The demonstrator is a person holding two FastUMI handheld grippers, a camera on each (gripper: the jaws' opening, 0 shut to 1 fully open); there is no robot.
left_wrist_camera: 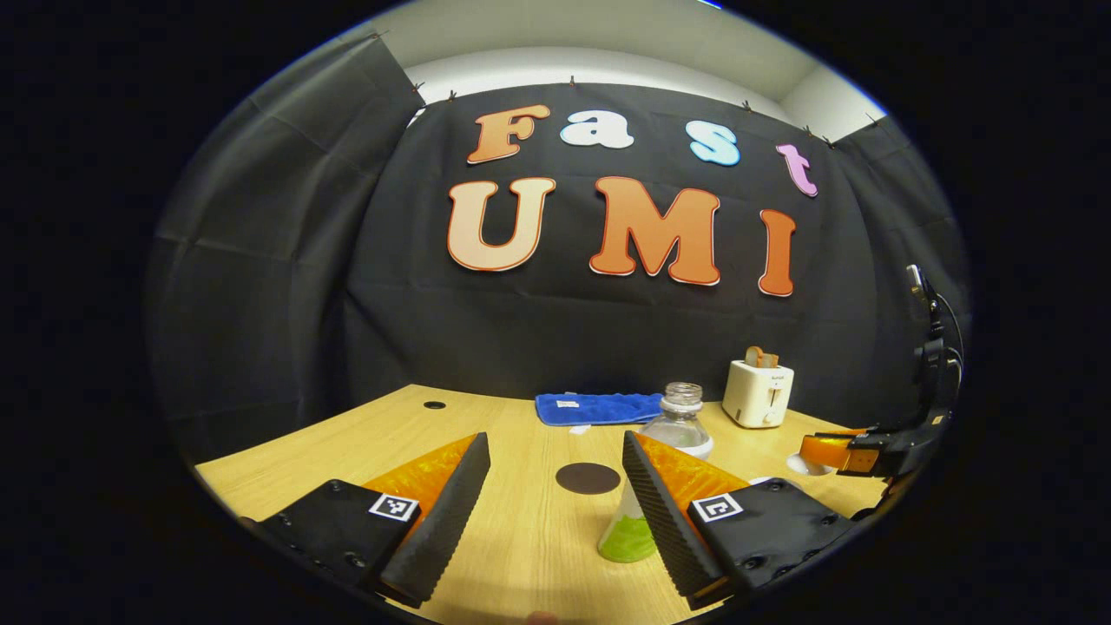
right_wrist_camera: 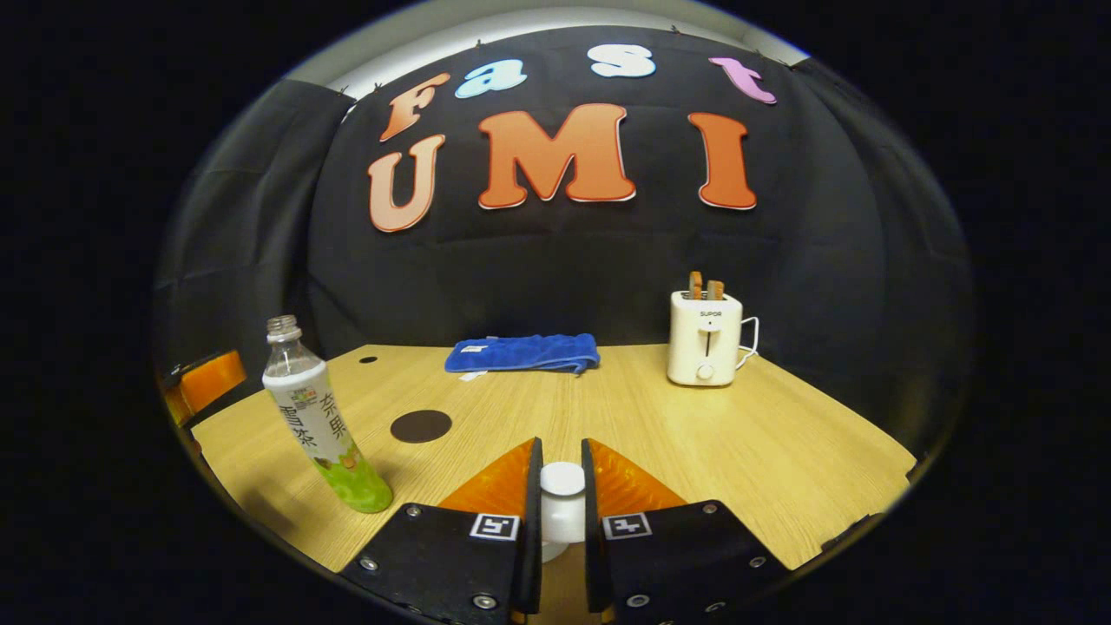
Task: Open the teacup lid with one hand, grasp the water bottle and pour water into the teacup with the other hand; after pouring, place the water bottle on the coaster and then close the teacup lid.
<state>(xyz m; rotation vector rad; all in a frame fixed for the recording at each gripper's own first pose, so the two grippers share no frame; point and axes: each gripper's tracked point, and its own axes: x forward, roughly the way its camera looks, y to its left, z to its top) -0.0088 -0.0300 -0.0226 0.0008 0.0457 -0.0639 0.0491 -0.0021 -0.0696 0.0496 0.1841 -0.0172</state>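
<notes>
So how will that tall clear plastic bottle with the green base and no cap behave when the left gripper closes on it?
The clear plastic bottle is tall and narrow, so a sideways nudge may tip it. Uncapped, it could spill. Its thin-looking wall may flex under the open left gripper, so squeeze gently.

My left gripper (left_wrist_camera: 555,512) and right gripper (right_wrist_camera: 562,521) look alike — black screw-studded bodies, each finger mount bearing a small square black-and-white marker, ribbed inner pads (left_wrist_camera: 451,512) — with dark cables trailing behind the right.
</notes>
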